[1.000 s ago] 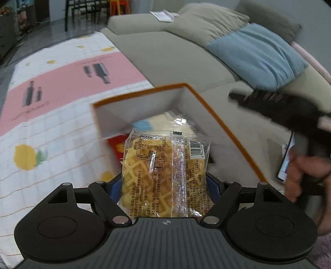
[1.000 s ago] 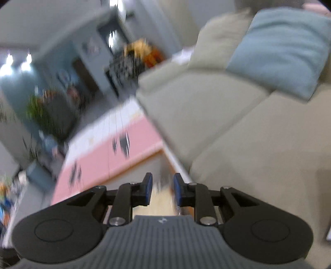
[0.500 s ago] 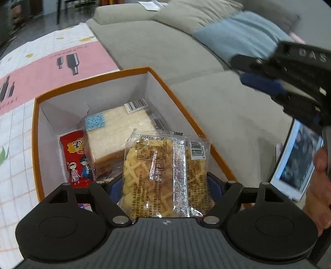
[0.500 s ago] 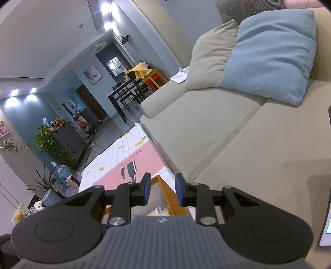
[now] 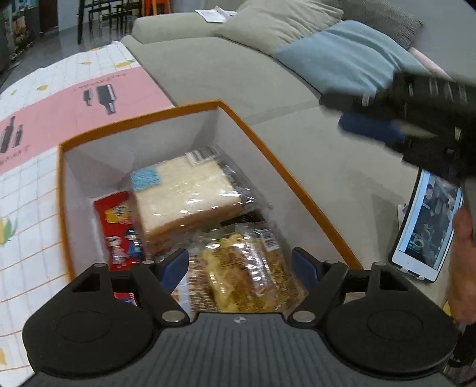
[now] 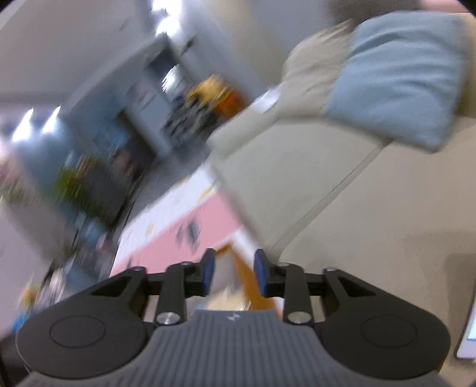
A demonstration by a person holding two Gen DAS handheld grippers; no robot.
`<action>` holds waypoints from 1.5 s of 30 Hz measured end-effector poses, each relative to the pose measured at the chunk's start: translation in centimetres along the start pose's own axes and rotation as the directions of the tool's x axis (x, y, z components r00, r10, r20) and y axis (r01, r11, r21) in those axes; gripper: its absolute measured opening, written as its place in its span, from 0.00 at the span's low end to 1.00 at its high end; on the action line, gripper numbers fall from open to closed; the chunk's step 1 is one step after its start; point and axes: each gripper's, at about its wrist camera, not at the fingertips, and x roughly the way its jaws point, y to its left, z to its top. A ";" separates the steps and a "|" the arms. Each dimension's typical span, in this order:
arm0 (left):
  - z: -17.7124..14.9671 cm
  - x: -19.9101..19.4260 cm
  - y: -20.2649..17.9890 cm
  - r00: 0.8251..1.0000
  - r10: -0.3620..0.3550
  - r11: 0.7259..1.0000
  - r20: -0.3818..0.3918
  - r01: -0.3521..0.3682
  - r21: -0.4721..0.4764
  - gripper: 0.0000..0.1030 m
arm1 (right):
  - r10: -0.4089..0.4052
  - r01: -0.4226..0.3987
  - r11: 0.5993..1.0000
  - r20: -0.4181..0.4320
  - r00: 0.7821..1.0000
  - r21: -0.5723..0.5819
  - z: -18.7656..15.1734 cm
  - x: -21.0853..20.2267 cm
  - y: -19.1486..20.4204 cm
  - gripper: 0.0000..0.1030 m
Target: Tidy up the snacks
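An orange-rimmed white box (image 5: 291, 175) stands on the sofa seat and holds a wrapped bread slice (image 5: 187, 193), a red snack packet (image 5: 119, 226) and a yellow noodle-snack packet (image 5: 247, 268). My left gripper (image 5: 241, 265) is open over the box's near end; the yellow packet lies loose in the box between and below its fingers. My right gripper (image 6: 233, 272) has its jaws a small gap apart with nothing between them; it hovers over the sofa near the box's orange edge (image 6: 247, 282). It shows blurred in the left wrist view (image 5: 416, 122).
A beige sofa (image 5: 226, 68) with a blue cushion (image 5: 342, 59) and beige cushion (image 5: 279, 20) lies behind the box. A lit tablet (image 5: 428, 226) rests on the seat at right. A pink and white mat (image 5: 59, 101) covers the floor at left.
My left gripper has opened and let the yellow packet drop into the box. My right gripper has swung, blurring its view, and its jaws have parted slightly.
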 end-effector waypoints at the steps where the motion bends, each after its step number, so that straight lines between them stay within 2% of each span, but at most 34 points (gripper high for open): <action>1: 0.0 -0.5 0.4 1.000 0.002 1.000 0.007 -0.002 -0.001 0.89 | 0.024 -0.025 0.999 -0.035 0.999 -0.028 -0.1 0.1 0.2 0.32; 5: -0.3 -2.7 2.1 0.998 0.058 0.998 0.030 -0.058 -0.003 0.89 | 0.001 -0.013 0.994 -0.113 0.994 -0.109 -0.4 0.4 0.6 0.32; 6: -0.3 -3.2 2.5 0.994 0.099 0.995 0.035 -0.099 -0.004 0.89 | -0.015 -0.001 0.993 -0.138 0.990 -0.117 -0.5 0.8 0.5 0.32; 8: -0.5 -4.0 3.2 0.982 0.184 0.983 0.048 -0.184 -0.011 0.89 | -0.063 0.043 0.992 -0.175 0.982 -0.117 -1.0 1.8 0.2 0.40; 9: -0.6 -4.2 3.6 0.975 0.214 0.977 0.051 -0.214 -0.015 0.89 | -0.083 0.061 0.991 -0.190 0.978 -0.120 -1.3 2.3 0.2 0.40; 11: -0.8 -4.3 4.5 0.963 0.268 0.963 0.020 -0.267 -0.038 0.89 | -0.117 0.082 0.984 -0.224 0.968 -0.160 -2.0 3.3 0.3 0.40; 14: -1.3 -3.3 5.9 0.961 0.276 0.957 -0.029 -0.277 -0.081 0.88 | -0.162 0.100 0.967 -0.261 0.952 -0.234 -3.1 4.6 0.6 0.39; 17: -1.8 -2.2 6.8 0.965 0.252 0.958 -0.066 -0.259 -0.126 0.74 | -0.173 0.102 0.964 -0.289 0.942 -0.244 -4.0 5.9 0.5 0.35; 18: -2.1 -1.8 7.1 0.962 0.262 0.951 -0.082 -0.272 -0.144 0.57 | -0.178 0.108 0.964 -0.288 0.941 -0.243 -4.2 6.1 0.5 0.32; 19: -2.2 -1.5 7.2 0.956 0.277 0.945 -0.101 -0.290 -0.151 0.31 | -0.193 0.122 0.960 -0.279 0.941 -0.252 -4.4 6.3 0.5 0.25; 20: -2.5 -1.4 7.4 0.952 0.284 0.942 -0.114 -0.299 -0.152 0.30 | -0.216 0.143 0.953 -0.266 0.940 -0.268 -4.6 6.4 0.6 0.17; 22: -2.9 -1.5 7.5 0.965 0.243 0.955 -0.095 -0.255 -0.153 0.20 | -0.246 0.169 0.941 -0.246 0.937 -0.294 -5.0 6.5 0.8 0.14; 24: -3.3 -1.8 7.4 0.969 0.230 0.959 -0.085 -0.241 -0.147 0.15 | -0.247 0.167 0.935 -0.238 0.939 -0.312 -5.2 6.6 0.9 0.12; 26: -3.4 -1.9 7.3 0.969 0.230 0.960 -0.085 -0.241 -0.146 0.14 | -0.247 0.165 0.933 -0.236 0.940 -0.320 -5.2 6.7 0.9 0.08; 35: -3.8 -3.0 8.8 0.964 0.247 0.945 -0.100 -0.262 -0.194 0.13 | -0.240 0.135 0.922 -0.264 0.934 -0.363 -6.0 7.2 2.9 0.08; 39: -4.1 -3.4 8.9 0.963 0.252 0.947 -0.094 -0.265 -0.181 0.14 | -0.232 0.127 0.920 -0.252 0.940 -0.372 -6.4 7.7 3.6 0.08; 41: -4.2 -3.5 9.0 0.965 0.246 0.949 -0.087 -0.259 -0.182 0.17 | -0.235 0.133 0.915 -0.233 0.944 -0.382 -6.6 7.8 4.0 0.08; 43: -4.1 -3.8 9.0 0.963 0.257 0.948 -0.082 -0.268 -0.174 0.26 | -0.245 0.140 0.905 -0.223 0.943 -0.402 -6.7 7.9 4.3 0.08; 45: -3.9 -4.6 8.9 0.957 0.284 0.944 -0.066 -0.290 -0.157 0.32 | -0.237 0.143 0.909 -0.203 0.950 -0.392 -6.5 7.6 4.3 0.13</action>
